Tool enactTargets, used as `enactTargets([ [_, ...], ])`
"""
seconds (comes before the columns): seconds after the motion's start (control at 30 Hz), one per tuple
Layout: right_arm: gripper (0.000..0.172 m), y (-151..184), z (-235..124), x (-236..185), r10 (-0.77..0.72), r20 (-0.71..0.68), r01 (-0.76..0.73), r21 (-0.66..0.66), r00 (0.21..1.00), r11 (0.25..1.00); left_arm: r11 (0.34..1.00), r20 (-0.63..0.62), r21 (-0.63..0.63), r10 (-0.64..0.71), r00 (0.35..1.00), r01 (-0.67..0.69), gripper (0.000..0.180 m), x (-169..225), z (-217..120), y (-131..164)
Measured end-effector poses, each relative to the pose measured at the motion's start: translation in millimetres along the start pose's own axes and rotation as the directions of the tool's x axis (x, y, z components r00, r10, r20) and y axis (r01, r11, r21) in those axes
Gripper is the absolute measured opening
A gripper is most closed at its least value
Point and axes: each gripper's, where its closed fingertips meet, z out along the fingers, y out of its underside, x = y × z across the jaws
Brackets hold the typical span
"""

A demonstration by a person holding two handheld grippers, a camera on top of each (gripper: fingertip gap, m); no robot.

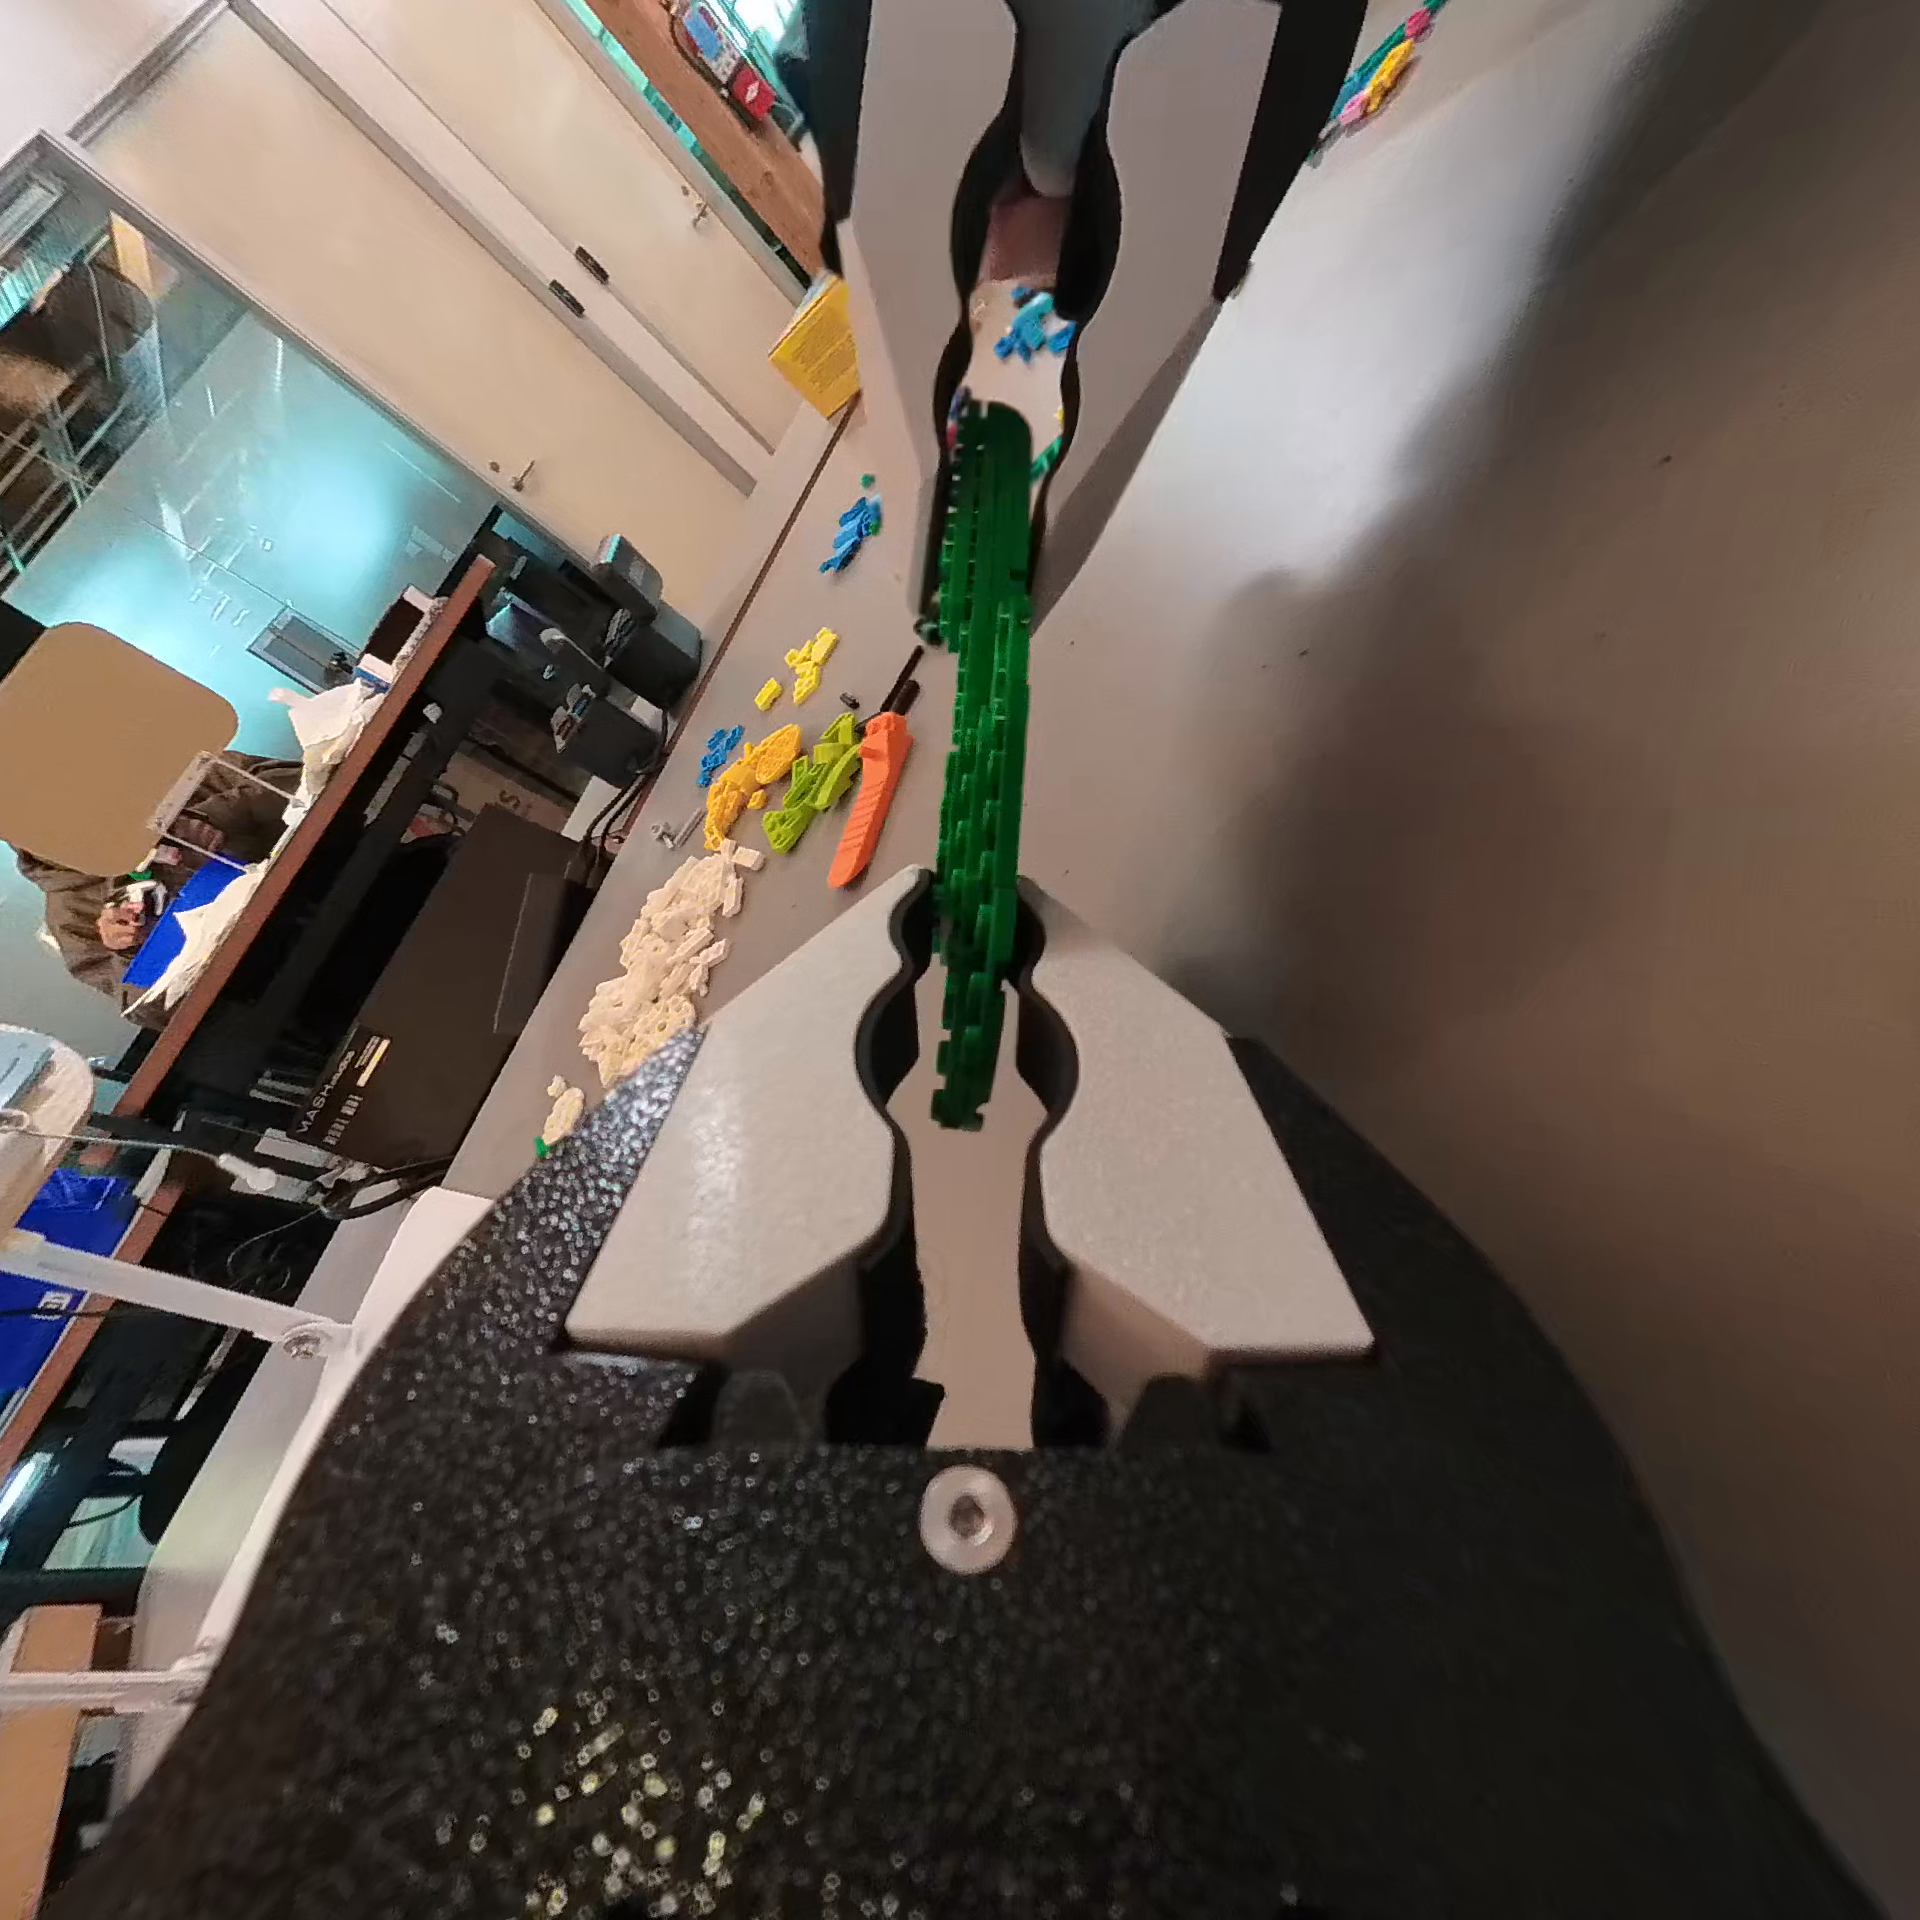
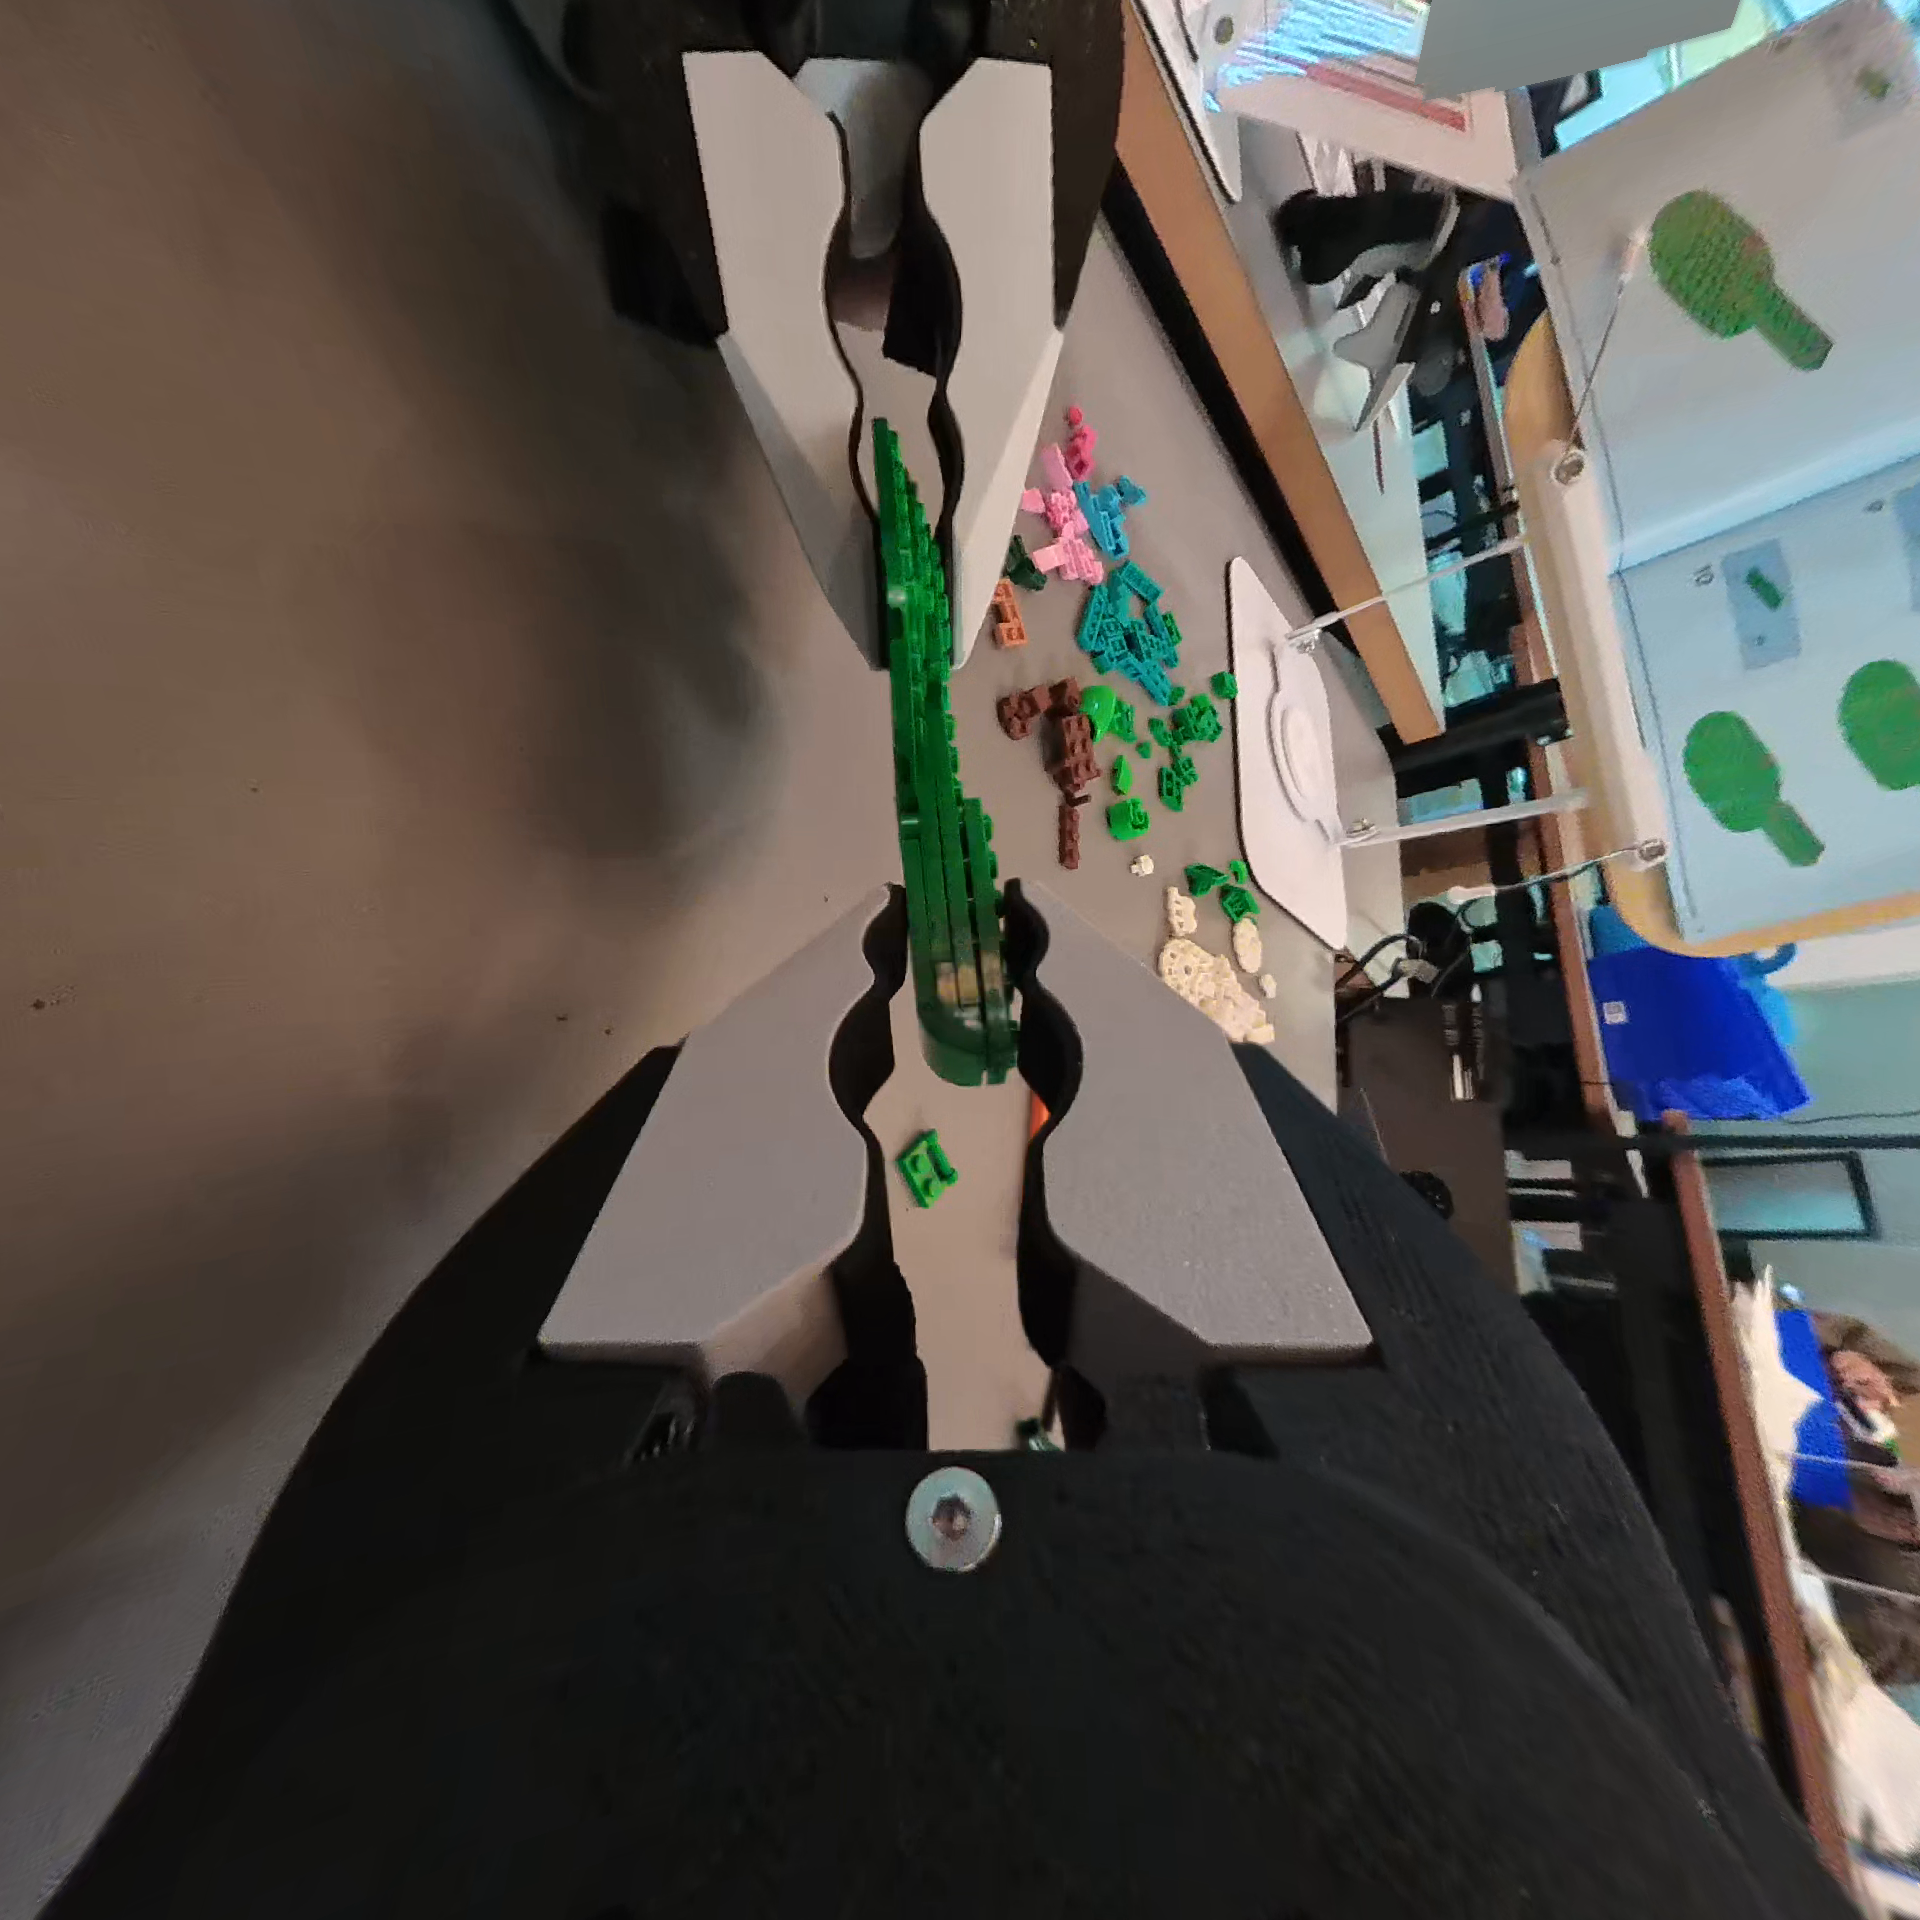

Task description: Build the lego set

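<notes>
From where I sit, both grippers face each other along one long green brick-built piece (image 1: 985, 748), each clamped on an opposite end of it, and the piece spans the space between them, edge-on to both cameras, above the grey table (image 1: 1351, 727). My left gripper (image 1: 975, 914) is rolled well over, so the table runs up the frame at a steep slant; its two grey fingers pinch the studded end of the piece, the dark pads pressing on either flank. My right gripper (image 2: 954, 935) is rolled the other way and closes on the smooth rounded end of the same piece (image 2: 940, 790), again with both pads against it. In each view the other gripper shows at the top, reaching down onto the far end. Beside the left gripper lie an orange tool (image 1: 871, 800), lime pieces (image 1: 816, 795), yellow pieces (image 1: 753, 779) and a heap of white pieces (image 1: 660, 966). Near the right gripper I see brown bricks (image 2: 1060, 743), teal bricks (image 2: 1127, 629), pink bricks (image 2: 1060, 520) and one loose green plate (image 2: 927, 1169) on the table under the fingers. Seen edge-on, the piece's broad faces are hidden, and its middle is soft with blur. The hands holding the rigs are cut off by the black housings, and the person at the far desk is partly masked.
</notes>
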Motion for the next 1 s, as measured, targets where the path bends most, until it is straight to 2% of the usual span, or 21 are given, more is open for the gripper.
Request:
enactTargets([
  [0.2, 0.015, -0.6, -2.7, -4.5, -0.117, -0.006, 0.117, -0.016, 0.993, 0.993, 1.0, -0.001, 0.003, 0.018, 1.0, -0.018, 0.01, 1.5, -0.1, -2.0],
  [0.3, 0.015, 0.5, -2.1, -7.3, -0.221, -0.014, 0.22, -0.053, 0.975, 0.974, 1.0, -0.013, -0.009, 0.027, 1.0, -0.027, 0.01, 4.2, 0.6, 0.3],
  [0.43, 0.016, 6.7, 1.4, -6.4, -0.118, -0.003, 0.117, -0.089, 0.993, 0.989, 0.999, -0.023, -0.032, 0.03, 0.999, -0.031, 0.01, 6.8, 2.6, 2.8],
  [0.47, 0.019, 9.1, 3.0, -4.9, -0.118, -0.016, 0.115, -0.113, 0.993, 0.987, 0.999, -0.028, -0.033, 0.018, 0.999, -0.019, 0.01, 7.1, 3.0, 2.8],
  [0.53, 0.038, 15.6, 7.9, -8.1, -0.155, 0.0, 0.153, -0.187, 0.988, 0.97, 1.0, -0.041, -0.022, -0.013, 0.999, 0.012, 0.009, 8.5, 4.1, -0.8],
  [0.57, 0.039, 16.5, 10.1, -8.9, -0.178, 0.0, 0.174, -0.207, 0.984, 0.963, 1.0, -0.041, -0.025, -0.018, 0.999, 0.017, 0.009, 8.6, 4.7, -1.8],
  [0.73, 0.019, 15.3, 14.3, -4.4, -0.23, -0.031, 0.215, -0.246, 0.973, 0.945, 0.998, -0.056, -0.046, -0.043, 0.998, 0.04, 0.009, 11.2, 6.4, -1.2],
  [0.83, 0.018, 17.0, 15.2, -2.8, -0.208, -0.028, 0.192, -0.277, 0.978, 0.941, 0.997, -0.054, -0.054, -0.053, 0.997, 0.05, 0.01, 9.7, 6.2, -0.5],
  [1.0, 0.017, 18.2, 14.3, -3.1, -0.285, -0.006, 0.272, -0.289, 0.958, 0.918, 0.997, -0.059, -0.055, -0.055, 0.997, 0.052, 0.01, 10.5, 6.7, -1.2],
])
